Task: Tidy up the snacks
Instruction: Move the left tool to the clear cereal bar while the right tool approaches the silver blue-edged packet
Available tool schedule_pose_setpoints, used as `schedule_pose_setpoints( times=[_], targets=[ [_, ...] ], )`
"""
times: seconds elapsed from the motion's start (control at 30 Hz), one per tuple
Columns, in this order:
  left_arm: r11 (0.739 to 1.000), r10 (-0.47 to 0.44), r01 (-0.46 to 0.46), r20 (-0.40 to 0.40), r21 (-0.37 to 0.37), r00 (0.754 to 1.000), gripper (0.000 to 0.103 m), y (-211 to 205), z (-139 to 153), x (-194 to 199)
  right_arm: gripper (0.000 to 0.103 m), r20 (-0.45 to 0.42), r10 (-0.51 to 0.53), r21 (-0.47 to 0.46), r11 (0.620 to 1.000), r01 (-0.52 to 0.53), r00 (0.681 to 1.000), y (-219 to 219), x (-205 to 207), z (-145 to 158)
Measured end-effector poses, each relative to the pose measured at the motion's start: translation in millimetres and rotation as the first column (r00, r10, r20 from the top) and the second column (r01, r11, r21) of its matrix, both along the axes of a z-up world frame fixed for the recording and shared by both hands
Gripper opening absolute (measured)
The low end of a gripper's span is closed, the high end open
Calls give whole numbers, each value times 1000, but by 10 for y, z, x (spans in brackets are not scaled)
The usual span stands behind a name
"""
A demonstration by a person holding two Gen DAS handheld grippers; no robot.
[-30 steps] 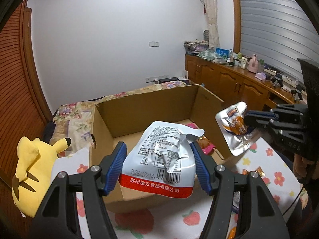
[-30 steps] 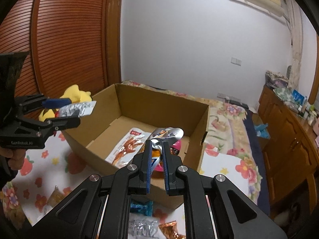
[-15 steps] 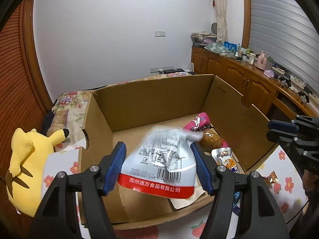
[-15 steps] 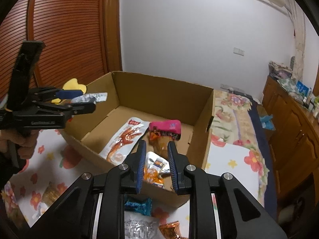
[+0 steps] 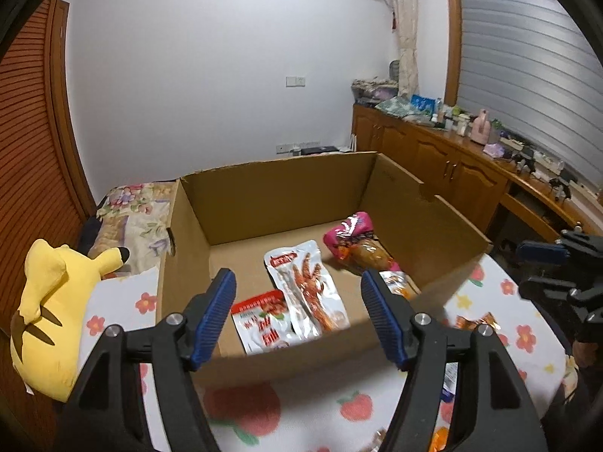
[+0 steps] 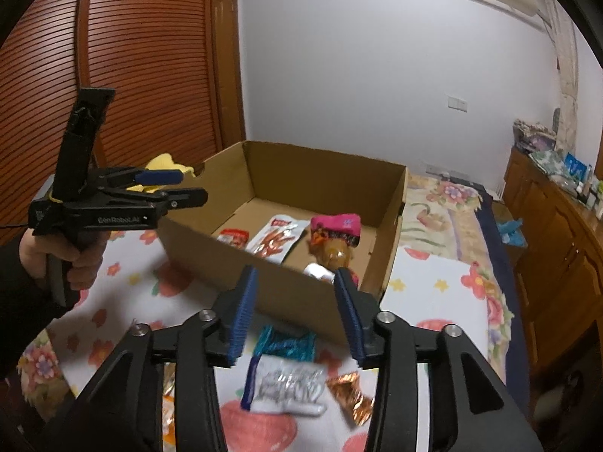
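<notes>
An open cardboard box (image 5: 286, 184) (image 6: 324, 173) stands on the flowered cloth. Inside lie a red-and-white packet (image 5: 262, 322) (image 6: 234, 236), a white chicken-feet packet (image 5: 307, 290) (image 6: 277, 239), a pink-topped snack (image 5: 350, 229) (image 6: 335, 231) and a small silver packet (image 5: 395, 282) (image 6: 320, 272). My left gripper (image 5: 297, 314) is open and empty above the box's near wall; it also shows in the right wrist view (image 6: 169, 186). My right gripper (image 6: 292, 312) is open and empty over loose snacks outside the box: a teal wrapper (image 6: 286, 342), a silver-and-blue packet (image 6: 286, 386), an orange wrapper (image 6: 352, 395).
A yellow plush toy (image 5: 49, 301) sits left of the box. A bed with a flowered cover (image 6: 444, 211) lies behind it. Wooden cabinets (image 5: 433, 162) line the right wall. An orange wrapper (image 5: 475, 322) lies on the cloth right of the box.
My left gripper opened and dropped the red-and-white packet into the box. My right gripper released the silver packet into the box, opened wider and drew back toward the loose snacks.
</notes>
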State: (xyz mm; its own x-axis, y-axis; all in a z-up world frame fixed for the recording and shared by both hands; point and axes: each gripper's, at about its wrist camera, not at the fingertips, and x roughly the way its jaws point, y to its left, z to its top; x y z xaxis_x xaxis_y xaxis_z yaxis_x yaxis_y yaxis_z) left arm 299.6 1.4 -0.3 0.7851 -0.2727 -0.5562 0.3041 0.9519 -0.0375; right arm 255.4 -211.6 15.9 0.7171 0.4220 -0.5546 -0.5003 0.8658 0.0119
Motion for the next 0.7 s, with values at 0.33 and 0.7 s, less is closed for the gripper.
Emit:
schedule_pose_setpoints(
  times=[0.33,0.7],
  targets=[
    [999,-28,28,14,-15,1000,81,82,-143,-619,63,-48,-12,-15,1000,12,999,-62,-398,-297],
    [1000,-30,30,-59,3,998,81,122,-649,-845,72,-142,-41,-73,997,31,989,-19,-274,-812]
  ],
)
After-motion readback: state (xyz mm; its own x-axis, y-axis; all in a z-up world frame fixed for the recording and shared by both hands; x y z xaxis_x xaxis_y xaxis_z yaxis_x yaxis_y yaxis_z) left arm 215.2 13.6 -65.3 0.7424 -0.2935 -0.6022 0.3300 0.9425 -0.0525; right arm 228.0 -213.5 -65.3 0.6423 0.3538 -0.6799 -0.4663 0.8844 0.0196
